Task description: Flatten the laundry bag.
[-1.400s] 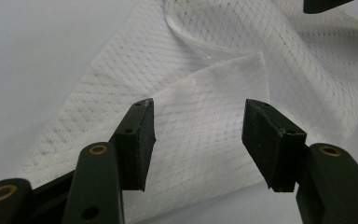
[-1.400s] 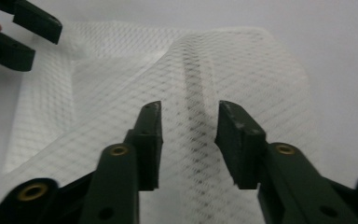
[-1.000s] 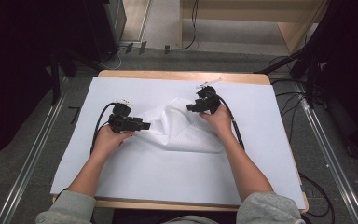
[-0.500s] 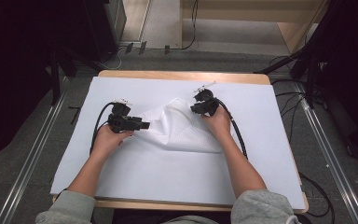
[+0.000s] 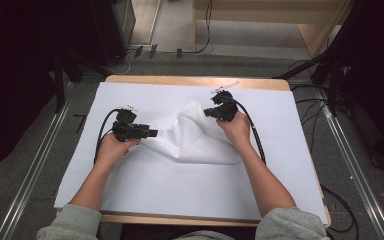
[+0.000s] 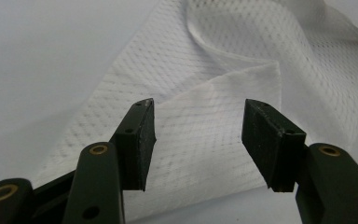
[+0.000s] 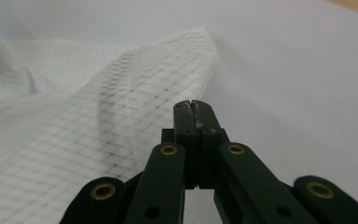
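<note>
High view: white-covered table (image 5: 180, 200) on grey floor (image 5: 25, 165) — left hand-held gripper (image 5: 150, 133) released, right hand-held gripper (image 5: 207, 112) clenched.

A grey floor (image 5: 240, 60) surrounds the wooden table (image 5: 195, 80), with perhaps pale shelving (image 5: 280, 15) behind.

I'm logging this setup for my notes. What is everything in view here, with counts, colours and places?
cloth: one, white, dotted weave, crumpled mid-table, far corner raised
sheet: one, white, covering the tabletop
table: one, light wood, edge showing beyond the sheet
rails: two, metal, on the floor either side
left gripper: one, black, jaws open, cloth edge between them
right gripper: one, black, jaws just closed, beside the cloth's raised corner; grip on the cloth not visible
hands: two, grey sleeves
</note>
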A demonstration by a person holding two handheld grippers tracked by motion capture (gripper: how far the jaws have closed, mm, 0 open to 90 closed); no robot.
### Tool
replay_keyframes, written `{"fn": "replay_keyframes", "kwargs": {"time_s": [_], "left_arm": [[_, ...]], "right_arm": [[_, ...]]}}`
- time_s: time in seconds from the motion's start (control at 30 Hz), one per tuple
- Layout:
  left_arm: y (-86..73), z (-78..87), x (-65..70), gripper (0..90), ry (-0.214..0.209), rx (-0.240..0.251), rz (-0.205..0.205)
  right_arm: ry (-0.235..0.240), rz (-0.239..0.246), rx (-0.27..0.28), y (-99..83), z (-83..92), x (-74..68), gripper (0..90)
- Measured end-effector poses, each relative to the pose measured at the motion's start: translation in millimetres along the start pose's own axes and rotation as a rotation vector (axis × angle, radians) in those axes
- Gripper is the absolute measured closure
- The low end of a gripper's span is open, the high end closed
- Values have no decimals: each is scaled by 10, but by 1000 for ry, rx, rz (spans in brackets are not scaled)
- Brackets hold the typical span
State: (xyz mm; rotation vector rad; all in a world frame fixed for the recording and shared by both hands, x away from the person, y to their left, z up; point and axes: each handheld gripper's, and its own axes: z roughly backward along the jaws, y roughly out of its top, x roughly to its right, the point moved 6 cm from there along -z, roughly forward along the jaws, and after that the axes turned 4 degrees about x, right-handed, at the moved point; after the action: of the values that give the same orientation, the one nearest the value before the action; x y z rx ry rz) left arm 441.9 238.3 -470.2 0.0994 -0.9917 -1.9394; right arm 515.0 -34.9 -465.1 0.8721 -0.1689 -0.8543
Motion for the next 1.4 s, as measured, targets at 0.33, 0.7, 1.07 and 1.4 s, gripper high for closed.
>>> {"fn": "replay_keyframes", "kwargs": {"time_s": [0.33, 0.7, 1.07, 1.4], "left_arm": [[10, 166, -136, 453, 41, 31, 24], [15, 233, -190, 452, 53, 44, 37], [10, 237, -205, 452, 60, 42, 37], [19, 209, -202, 451, 57, 36, 28]], "right_arm": [[115, 99, 89, 111, 609, -529, 900], [202, 157, 101, -164, 1033, -966, 900], [263, 189, 76, -661, 1216, -1291, 900], [302, 138, 0, -1146, 1173, -1373, 900]]}}
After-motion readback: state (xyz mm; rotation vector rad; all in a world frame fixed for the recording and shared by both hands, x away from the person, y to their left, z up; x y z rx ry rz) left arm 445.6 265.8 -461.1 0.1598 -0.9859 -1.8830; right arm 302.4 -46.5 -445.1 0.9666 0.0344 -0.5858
